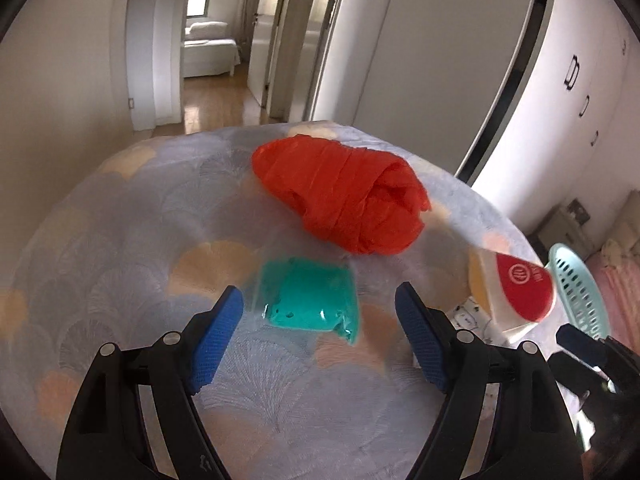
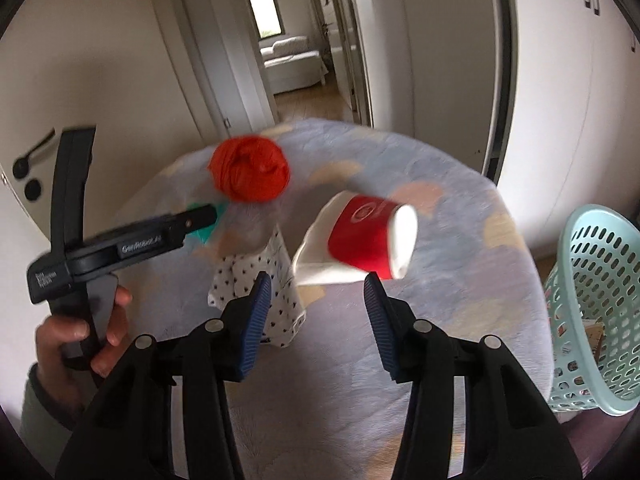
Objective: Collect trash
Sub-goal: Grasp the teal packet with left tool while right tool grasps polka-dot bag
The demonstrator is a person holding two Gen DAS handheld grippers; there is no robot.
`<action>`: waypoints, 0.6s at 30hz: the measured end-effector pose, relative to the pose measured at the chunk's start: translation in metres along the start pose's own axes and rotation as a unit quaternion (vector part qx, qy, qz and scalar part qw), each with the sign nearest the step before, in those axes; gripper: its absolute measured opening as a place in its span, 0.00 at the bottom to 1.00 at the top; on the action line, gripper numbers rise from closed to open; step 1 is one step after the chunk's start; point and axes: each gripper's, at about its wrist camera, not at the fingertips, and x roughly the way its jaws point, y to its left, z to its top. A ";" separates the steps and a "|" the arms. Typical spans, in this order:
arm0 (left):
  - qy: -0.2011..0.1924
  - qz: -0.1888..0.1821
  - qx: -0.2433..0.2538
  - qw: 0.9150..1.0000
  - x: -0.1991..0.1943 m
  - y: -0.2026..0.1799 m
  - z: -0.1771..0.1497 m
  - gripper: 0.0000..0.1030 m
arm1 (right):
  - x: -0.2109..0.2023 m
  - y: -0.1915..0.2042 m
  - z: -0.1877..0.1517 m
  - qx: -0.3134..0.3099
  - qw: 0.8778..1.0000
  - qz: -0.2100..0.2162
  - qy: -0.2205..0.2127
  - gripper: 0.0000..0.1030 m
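A crumpled red plastic bag point(image 1: 340, 196) lies on the round table; it also shows in the right wrist view point(image 2: 250, 172). A teal plastic wrapper point(image 1: 310, 300) lies just ahead of my open left gripper point(image 1: 318, 304), between its blue pads. A red and white paper cup point(image 2: 368, 240) lies on its side just beyond my open right gripper point(image 2: 316, 284); it also shows in the left wrist view point(image 1: 516, 292). A white dotted wrapper point(image 2: 260, 276) lies left of the cup. The left gripper's body shows in the right wrist view point(image 2: 152, 240).
The table has a grey-blue patterned cloth point(image 1: 120, 240). A pale teal mesh basket point(image 2: 592, 304) stands off the table's right edge, also in the left wrist view point(image 1: 580, 288). Beyond are a doorway and hallway point(image 1: 208, 60) and white cupboards point(image 1: 580, 100).
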 end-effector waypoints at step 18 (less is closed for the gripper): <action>-0.013 -0.014 -0.007 1.000 -0.003 0.012 -0.012 0.44 | 0.049 0.027 -0.006 -0.030 0.997 0.004 0.065 0.22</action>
